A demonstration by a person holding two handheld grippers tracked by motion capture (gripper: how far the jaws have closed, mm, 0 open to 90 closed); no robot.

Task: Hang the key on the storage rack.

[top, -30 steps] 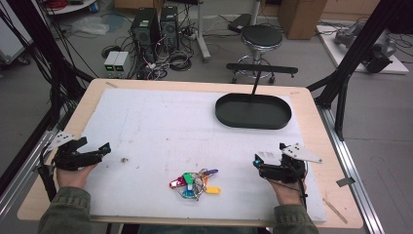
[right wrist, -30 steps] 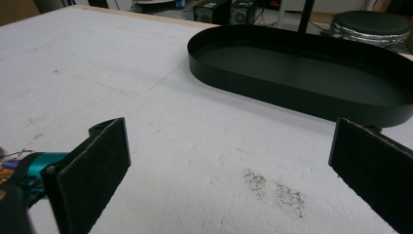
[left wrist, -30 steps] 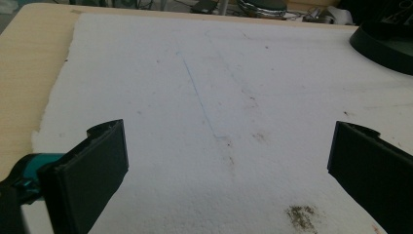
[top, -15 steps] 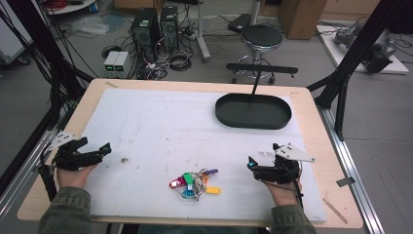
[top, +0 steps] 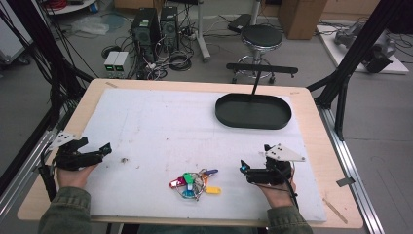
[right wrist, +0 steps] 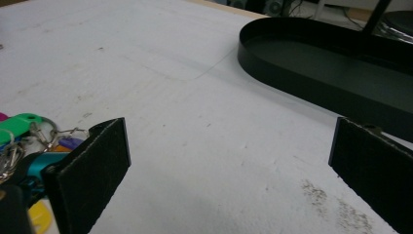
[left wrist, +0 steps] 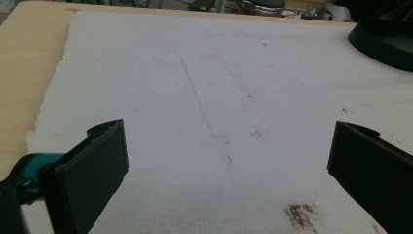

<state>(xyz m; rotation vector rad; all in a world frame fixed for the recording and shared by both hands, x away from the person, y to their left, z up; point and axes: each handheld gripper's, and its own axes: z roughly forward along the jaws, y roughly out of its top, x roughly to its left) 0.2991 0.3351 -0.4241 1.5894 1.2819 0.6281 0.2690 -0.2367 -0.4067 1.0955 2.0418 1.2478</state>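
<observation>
High view: keys (top: pixel 194 182) are seen in a tangled bunch with coloured tags on the white mat (top: pixel 160 126), near its front edge, between the two grippers. The right gripper (top: pixel 243 169) is held low just right of the bunch, apart from it, jaws spread and nothing gripped; it is judged to be lined up for a sideways approach. The left gripper (top: pixel 106 148) is parked near the mat's left edge, well apart from the keys, also released and empty, probably kept clear so it doesn't crowd the reach. A black oval tray (top: pixel 253 111) sits at the far right of the mat, likely the drop-off; open mat lies between it and the keys, so a clear carry path is available. Little margin is left between the keys and the front table edge. Left gripper view: both jaws are seen wide apart over bare, stained mat, nothing between them; the mat's ragged left edge and bare wood are close on that side, the tray rim at far right. Right gripper view: jaws stand wide open, with the key tags (right wrist: pixel 19 124) just outside the left jaw, not between them, so a shift toward that side is judged necessary before closing. The tray wall (right wrist: pixel 311 92) is seen ahead and to the right, unobstructed.
</observation>
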